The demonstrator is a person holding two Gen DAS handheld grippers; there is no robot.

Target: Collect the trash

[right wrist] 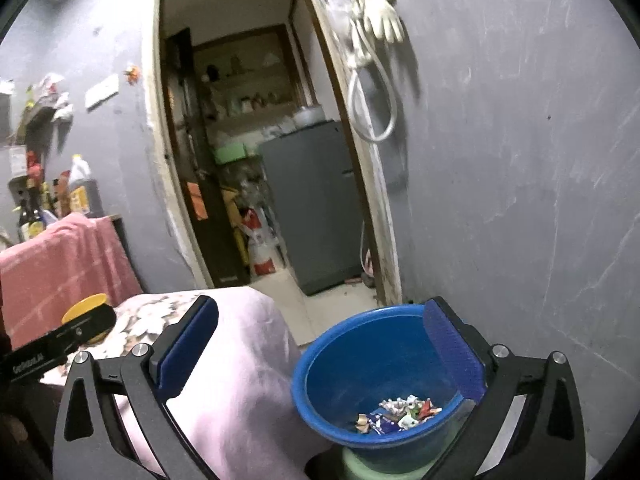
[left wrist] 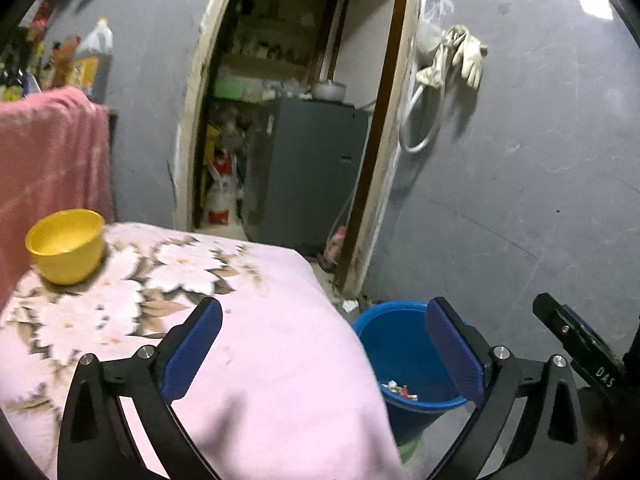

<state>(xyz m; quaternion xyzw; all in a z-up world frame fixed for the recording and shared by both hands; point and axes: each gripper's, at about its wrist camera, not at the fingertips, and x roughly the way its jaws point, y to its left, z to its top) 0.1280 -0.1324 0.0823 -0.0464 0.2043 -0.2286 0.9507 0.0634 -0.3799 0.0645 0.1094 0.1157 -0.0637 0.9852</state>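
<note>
A blue plastic bin point(right wrist: 360, 364) stands on the floor beside a table draped in a pink floral cloth point(left wrist: 256, 344). Several crumpled trash scraps point(right wrist: 400, 410) lie in its bottom; they also show in the left wrist view point(left wrist: 398, 390), inside the bin point(left wrist: 392, 344). My left gripper point(left wrist: 324, 348) is open and empty, over the cloth's edge and the bin. My right gripper point(right wrist: 322, 350) is open and empty, just above the bin's near rim. The right gripper's body point(left wrist: 580, 344) shows at the right of the left wrist view.
A yellow bowl point(left wrist: 66, 246) sits on the cloth at the far left. A pink towel point(left wrist: 48, 156) hangs behind it. An open doorway point(right wrist: 256, 152) leads to a room with a grey fridge point(right wrist: 316, 204). White gloves point(right wrist: 378, 14) and a hose hang on the grey wall.
</note>
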